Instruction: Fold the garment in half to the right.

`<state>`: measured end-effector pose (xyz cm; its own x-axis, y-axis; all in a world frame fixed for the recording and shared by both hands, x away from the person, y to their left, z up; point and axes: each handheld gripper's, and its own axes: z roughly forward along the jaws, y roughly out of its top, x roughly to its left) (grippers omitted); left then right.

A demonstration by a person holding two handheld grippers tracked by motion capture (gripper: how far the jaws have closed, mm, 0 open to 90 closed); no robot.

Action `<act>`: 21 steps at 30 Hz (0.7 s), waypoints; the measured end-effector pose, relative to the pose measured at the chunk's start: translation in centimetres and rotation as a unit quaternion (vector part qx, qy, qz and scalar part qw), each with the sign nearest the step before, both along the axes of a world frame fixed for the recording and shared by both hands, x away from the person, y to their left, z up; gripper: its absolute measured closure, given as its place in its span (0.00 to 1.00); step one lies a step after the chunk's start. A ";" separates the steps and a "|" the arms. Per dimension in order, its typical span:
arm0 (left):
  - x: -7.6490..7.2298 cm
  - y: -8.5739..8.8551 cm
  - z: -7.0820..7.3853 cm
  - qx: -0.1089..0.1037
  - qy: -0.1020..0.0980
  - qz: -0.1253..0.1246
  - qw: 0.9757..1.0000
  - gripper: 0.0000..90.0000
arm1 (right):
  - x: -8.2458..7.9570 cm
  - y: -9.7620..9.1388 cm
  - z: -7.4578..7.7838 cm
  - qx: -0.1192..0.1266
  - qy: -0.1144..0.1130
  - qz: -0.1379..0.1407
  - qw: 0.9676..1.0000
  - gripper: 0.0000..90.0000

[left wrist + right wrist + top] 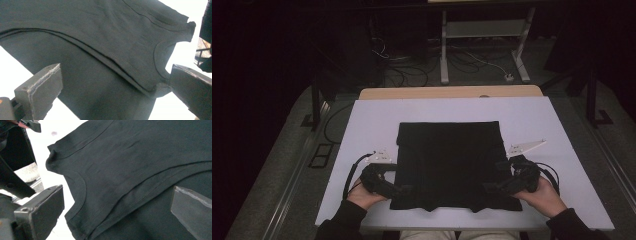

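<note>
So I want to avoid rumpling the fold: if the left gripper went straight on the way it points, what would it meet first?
Most likely the folded black T-shirt. The left gripper has its jaws wide open with the shirt's layered edge lying right ahead between them; how far above the cloth they sit is unclear.

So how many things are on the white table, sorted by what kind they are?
Black folded shirt: 1
Grippers, the left gripper and the right gripper, one at each near corner of the shirt, jaws open: 2
Total on the white table: 3
</note>
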<state>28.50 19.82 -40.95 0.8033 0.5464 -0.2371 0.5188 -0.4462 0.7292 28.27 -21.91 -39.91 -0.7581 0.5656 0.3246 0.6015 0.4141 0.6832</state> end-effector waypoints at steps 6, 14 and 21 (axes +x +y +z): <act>-0.2 0.9 0.2 -0.012 -0.019 0.029 0.999 0.00 | 0.8 -0.3 0.5 0.005 -0.013 -0.009 1.000 0.00; -0.6 2.0 0.0 -0.017 -0.026 0.047 0.998 0.00 | 2.4 -0.1 1.4 0.006 -0.029 -0.016 0.999 0.00; -1.0 2.6 -0.2 -0.020 -0.032 0.051 0.998 0.00 | 3.8 0.5 2.3 0.001 -0.043 -0.017 0.999 0.00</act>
<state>27.49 22.39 -41.14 0.7584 0.6170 -0.2102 0.5118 -0.3639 0.7782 32.03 -21.37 -37.63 -0.7640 0.5906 0.2596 0.5535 0.3934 0.7340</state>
